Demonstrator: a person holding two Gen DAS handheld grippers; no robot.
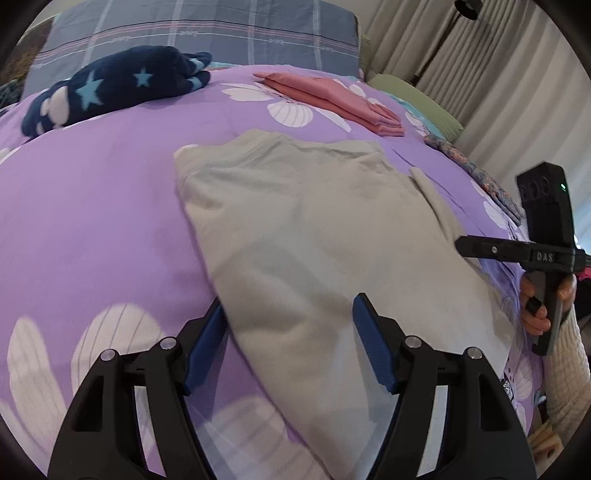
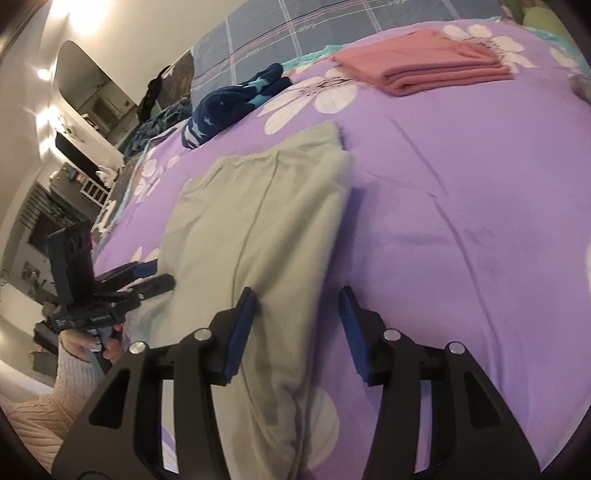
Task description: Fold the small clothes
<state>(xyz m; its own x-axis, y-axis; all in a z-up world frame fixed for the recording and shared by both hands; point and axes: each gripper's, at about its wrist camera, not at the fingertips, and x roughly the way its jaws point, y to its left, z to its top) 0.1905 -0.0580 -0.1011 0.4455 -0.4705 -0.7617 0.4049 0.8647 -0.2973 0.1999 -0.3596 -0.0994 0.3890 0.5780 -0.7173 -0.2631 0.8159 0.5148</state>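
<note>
A pale grey-green garment (image 1: 314,236) lies partly folded on the purple floral bedspread (image 1: 103,206); it also shows in the right wrist view (image 2: 258,221). My left gripper (image 1: 290,314) is open, its blue-padded fingers straddling the garment's near left corner. My right gripper (image 2: 297,306) is open over the garment's near right edge. The right gripper also shows at the right of the left wrist view (image 1: 465,245), and the left gripper shows at the left of the right wrist view (image 2: 162,277). Neither holds cloth.
A folded pink garment (image 1: 332,99) lies at the far side, also in the right wrist view (image 2: 424,62). A dark blue star-patterned garment (image 1: 110,85) lies crumpled far left. A grey plaid pillow (image 1: 207,33) and curtains (image 1: 498,74) stand beyond.
</note>
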